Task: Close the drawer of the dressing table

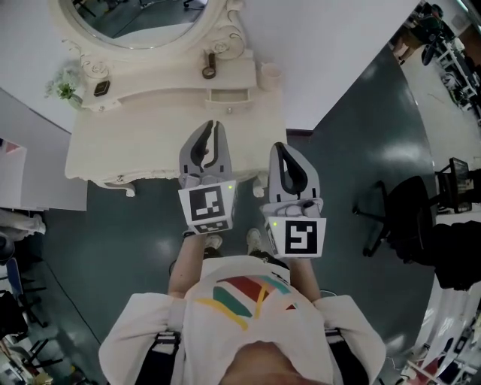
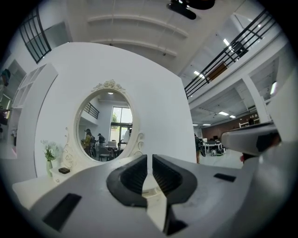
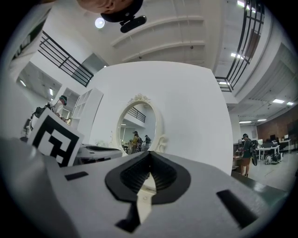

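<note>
In the head view a white dressing table (image 1: 120, 147) with an oval mirror (image 1: 143, 19) stands against the wall. A small drawer (image 1: 228, 95) in its raised back tier sticks out a little. My left gripper (image 1: 213, 128) hovers over the table's front right part, pointing at that drawer, jaws shut and empty. My right gripper (image 1: 279, 149) is beside it at the table's right edge, also shut and empty. The left gripper view shows the left gripper (image 2: 149, 159) aimed at the mirror (image 2: 106, 128). The right gripper view shows the right gripper (image 3: 150, 155) closed, with the mirror (image 3: 138, 128) ahead.
On the table's back tier stand a small plant (image 1: 64, 86), a black box (image 1: 101, 88), a brown ornament (image 1: 209, 68) and a cup (image 1: 269, 75). A black office chair (image 1: 406, 207) is on the dark floor to the right. A white cabinet (image 1: 30, 180) is at the left.
</note>
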A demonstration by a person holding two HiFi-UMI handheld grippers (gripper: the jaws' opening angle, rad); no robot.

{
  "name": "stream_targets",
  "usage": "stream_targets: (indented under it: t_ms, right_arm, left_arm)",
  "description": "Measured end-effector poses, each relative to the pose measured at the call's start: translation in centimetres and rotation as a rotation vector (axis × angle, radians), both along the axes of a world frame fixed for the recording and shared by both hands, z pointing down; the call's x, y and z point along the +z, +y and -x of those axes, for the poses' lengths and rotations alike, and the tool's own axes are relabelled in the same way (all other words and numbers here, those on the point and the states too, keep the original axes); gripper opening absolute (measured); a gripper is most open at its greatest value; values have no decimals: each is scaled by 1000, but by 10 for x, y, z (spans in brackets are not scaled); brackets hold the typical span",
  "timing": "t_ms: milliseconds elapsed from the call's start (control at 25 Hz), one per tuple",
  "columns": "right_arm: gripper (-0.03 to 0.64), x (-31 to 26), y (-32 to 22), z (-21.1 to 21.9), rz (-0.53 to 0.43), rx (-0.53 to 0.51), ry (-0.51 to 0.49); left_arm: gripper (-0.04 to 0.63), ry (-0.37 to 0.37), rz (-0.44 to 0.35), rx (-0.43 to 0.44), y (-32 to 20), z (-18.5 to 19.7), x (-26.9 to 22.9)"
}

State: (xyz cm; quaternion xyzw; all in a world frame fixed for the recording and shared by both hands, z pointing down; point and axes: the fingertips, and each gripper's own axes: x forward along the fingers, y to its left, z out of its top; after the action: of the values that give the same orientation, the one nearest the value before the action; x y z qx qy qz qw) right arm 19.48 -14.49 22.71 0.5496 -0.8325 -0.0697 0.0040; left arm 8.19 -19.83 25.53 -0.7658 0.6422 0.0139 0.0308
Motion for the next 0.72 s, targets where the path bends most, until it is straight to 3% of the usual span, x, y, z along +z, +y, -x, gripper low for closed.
stream_targets:
  t_ms: [120,400,720]
  right_arm:
    - [0,14,-9,2,34,-10,-6]
    - [0,39,-31,1,78,-12,10]
    - [0,77,-58,-4,136,-7,16]
  left_arm:
    - [13,-8,32,-1,-18,1,16]
    - [102,-27,145,23,-68,0,71]
    - [106,-86,286,26,-123,-12,155]
